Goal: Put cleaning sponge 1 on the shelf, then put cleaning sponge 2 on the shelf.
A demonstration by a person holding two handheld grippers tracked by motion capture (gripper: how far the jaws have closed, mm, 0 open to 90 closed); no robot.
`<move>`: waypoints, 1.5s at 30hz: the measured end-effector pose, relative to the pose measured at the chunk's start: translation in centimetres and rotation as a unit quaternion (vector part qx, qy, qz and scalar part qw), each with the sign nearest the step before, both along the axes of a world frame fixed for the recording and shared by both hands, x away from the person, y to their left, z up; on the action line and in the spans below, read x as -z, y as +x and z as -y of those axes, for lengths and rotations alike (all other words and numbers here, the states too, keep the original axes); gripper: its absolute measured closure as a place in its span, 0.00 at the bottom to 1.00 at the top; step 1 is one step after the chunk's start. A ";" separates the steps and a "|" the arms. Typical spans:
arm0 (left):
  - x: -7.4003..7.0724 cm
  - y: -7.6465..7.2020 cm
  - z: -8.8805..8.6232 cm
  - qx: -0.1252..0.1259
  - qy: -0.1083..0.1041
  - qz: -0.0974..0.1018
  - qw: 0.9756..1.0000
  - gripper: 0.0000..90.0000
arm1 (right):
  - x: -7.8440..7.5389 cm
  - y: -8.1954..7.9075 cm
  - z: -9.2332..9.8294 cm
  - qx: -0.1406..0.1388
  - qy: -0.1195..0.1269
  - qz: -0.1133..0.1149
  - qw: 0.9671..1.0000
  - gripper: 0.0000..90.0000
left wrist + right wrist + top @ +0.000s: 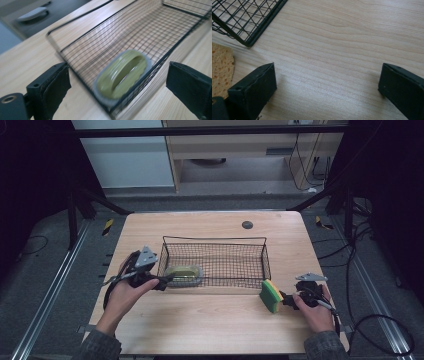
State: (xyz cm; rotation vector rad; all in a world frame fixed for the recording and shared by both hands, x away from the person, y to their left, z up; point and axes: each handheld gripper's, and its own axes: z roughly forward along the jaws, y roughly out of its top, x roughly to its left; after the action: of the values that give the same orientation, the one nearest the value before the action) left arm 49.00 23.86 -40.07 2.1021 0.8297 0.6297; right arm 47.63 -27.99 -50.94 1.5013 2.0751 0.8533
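Landmark: black wire basket (215, 260) at the centre of the wooden table (210, 325), long axis across the table, open at the top. Inside the basket, at its near-left corner: olive-green oval dish (184, 273) on a pale rim, flat on the mesh floor and close against the near wall; in the left gripper view, same dish (122, 75) seen through the mesh (130, 30), somewhat blurred. Left gripper (162, 282) just outside the basket's near-left corner, held in the left hand (125, 292), tips at the wire wall beside the dish. Jaws wide apart in the left gripper view, nothing between them; dish and basket corner beyond the gap. Outside the basket, off its near-right corner: yellow-and-green sponge (271, 296), tilted on edge on the table, green face toward the basket. Right gripper (286, 299) on the far side of the sponge from the basket, held in the right hand (315, 307), tips at or beside the sponge; actual contact not determinable. Jaws wide apart in the right gripper view, bare table (342, 50) between them, nothing gripped; sponge (220, 70) at the left edge beside one jaw, basket corner (244, 20) at upper left. Small dark round disc (247, 224) on the table beyond the basket's far side.
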 end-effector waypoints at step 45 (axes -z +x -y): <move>10.7 -0.4 -5.1 -0.110 -0.008 -0.108 0.988 0.00 | -10.5 -6.2 -4.6 -0.113 -0.075 -0.133 0.982 0.15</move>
State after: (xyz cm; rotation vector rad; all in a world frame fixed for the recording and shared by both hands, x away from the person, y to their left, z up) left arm 48.60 28.99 -50.79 2.1064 1.1981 0.5118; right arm 41.47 -23.40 -40.44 1.3807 2.4806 0.5823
